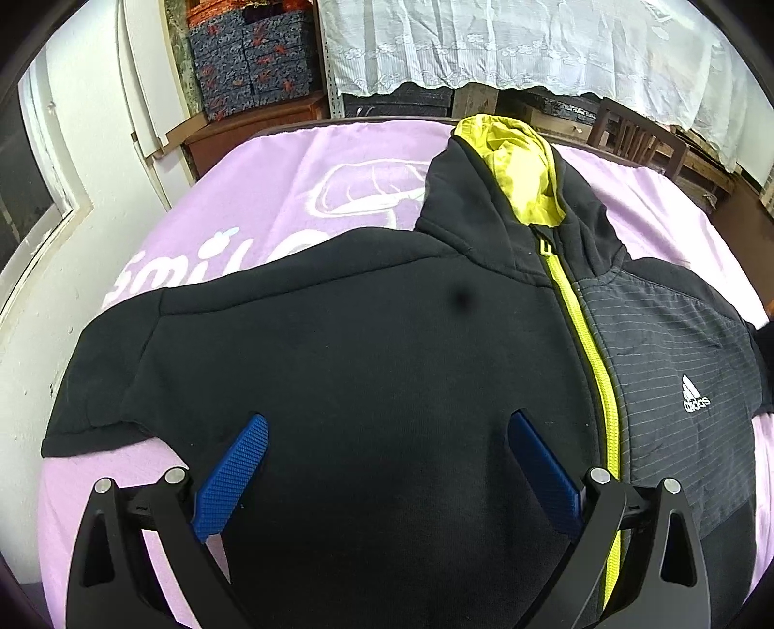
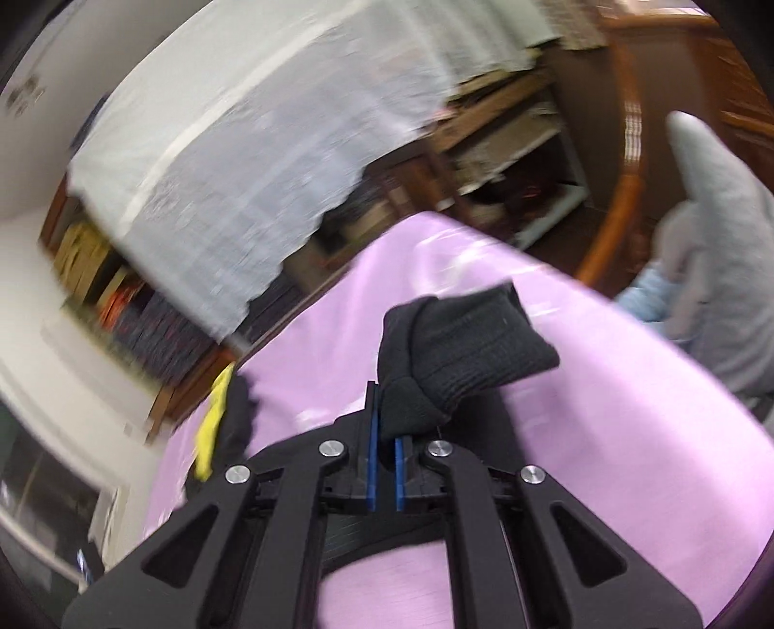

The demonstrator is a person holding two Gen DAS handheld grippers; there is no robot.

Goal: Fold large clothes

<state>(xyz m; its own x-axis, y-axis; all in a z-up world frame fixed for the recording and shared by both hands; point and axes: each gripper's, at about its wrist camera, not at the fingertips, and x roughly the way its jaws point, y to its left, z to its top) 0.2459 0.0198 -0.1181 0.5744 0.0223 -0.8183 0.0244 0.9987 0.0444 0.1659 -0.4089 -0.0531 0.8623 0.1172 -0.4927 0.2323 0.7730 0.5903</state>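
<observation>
A black hooded jacket [image 1: 367,348] with a yellow-green zip [image 1: 600,367] and hood lining lies front up on a pink bedspread [image 1: 271,193]. My left gripper [image 1: 387,430] is open, its blue pads spread just above the jacket's chest, holding nothing. In the blurred right wrist view my right gripper [image 2: 387,426] is shut on the jacket's black ribbed sleeve cuff [image 2: 464,338], held up over the pink bedspread [image 2: 604,411]. The jacket's hood [image 2: 227,416] shows at the left there.
A white wall and window frame [image 1: 53,203] are close on the left of the bed. Behind the bed stand patterned boxes [image 1: 251,58], a lace cloth [image 1: 508,43] and a wooden chair [image 1: 638,140]. A grey garment [image 2: 716,251] lies at the right of the bed.
</observation>
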